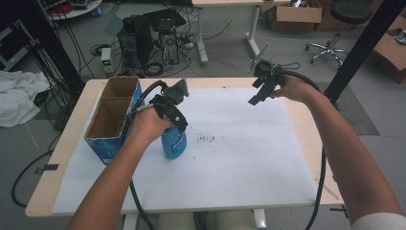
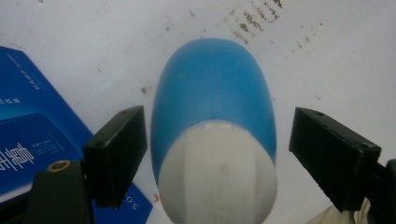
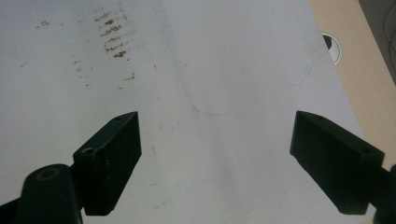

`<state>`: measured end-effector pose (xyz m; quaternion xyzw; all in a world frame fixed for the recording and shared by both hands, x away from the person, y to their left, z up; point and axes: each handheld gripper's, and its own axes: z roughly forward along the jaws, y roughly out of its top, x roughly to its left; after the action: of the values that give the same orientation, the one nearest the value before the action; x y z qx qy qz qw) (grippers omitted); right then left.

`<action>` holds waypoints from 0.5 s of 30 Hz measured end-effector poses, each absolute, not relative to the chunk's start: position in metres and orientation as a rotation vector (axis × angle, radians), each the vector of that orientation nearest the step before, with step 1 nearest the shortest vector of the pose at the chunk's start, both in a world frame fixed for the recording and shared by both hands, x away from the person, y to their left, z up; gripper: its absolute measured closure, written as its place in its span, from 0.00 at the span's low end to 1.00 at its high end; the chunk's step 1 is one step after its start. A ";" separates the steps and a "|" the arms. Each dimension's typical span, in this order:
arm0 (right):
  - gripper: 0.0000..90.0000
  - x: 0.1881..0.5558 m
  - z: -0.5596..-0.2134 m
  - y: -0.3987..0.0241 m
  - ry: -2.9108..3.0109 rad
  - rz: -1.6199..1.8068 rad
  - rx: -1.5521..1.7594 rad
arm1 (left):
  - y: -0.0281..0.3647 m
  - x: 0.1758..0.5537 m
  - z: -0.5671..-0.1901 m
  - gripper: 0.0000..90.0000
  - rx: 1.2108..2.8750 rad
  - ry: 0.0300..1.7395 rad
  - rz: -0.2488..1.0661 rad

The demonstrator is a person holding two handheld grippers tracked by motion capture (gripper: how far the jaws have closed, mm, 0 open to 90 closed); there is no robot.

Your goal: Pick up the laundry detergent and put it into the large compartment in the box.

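**Blue bottle between spread jaws, left of centre**

Stands upright on the white paper sheet (image 1: 239, 158), the blue bottle (image 1: 174, 143), left of the table's middle and just right of the blue cardboard box (image 1: 111, 120). Seen from above in the left gripper view: rounded blue body (image 2: 212, 88) topped by a pale white cap (image 2: 217, 172), blurred by closeness. Sits squarely between the left gripper's (image 2: 217, 149) two black jaws, a narrow gap of white paper visible on each side of the body, so neither pad pressing on it. Jaws spread wide, straddling the bottle without gripping. In the high view, left hand (image 1: 148, 125) wrapped around the left gripper (image 1: 174, 125), poised directly over the bottle's top, cable looping back over the box.

Just left of the bottle, a blue printed wall of the box with white lettering (image 2: 32, 149); open at the top, brown inside, split into two compartments, near and far.

Right of the bottle, a patch of dark brown smudges (image 1: 207, 139) on the paper, also showing in both gripper views.

Far right, well apart from the bottle, the right gripper (image 1: 261, 93) held up above the paper's far edge in the right hand (image 1: 292, 88). Jaws spread wide, nothing between them, bare paper with faint blue pen lines (image 3: 210, 109) below. Beyond the sheet's right edge, bare wooden table (image 3: 355, 60).
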<state>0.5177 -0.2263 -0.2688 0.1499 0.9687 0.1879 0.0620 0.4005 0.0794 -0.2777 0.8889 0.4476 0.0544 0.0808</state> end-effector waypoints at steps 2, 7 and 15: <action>0.18 0.518 -0.269 -0.226 2.928 0.568 0.454 | 0.079 0.401 -0.281 0.22 2.663 1.341 0.164; 0.18 0.518 -0.270 -0.226 2.930 0.569 0.456 | 0.078 0.400 -0.287 0.22 2.670 1.326 0.174; 0.18 0.519 -0.274 -0.226 2.937 0.568 0.451 | 0.077 0.401 -0.294 0.23 2.675 1.333 0.184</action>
<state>0.5188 -0.2259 -0.2736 0.1489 0.9692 0.1874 0.0583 0.4006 0.0770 -0.2936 0.8909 0.4439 0.0612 0.0735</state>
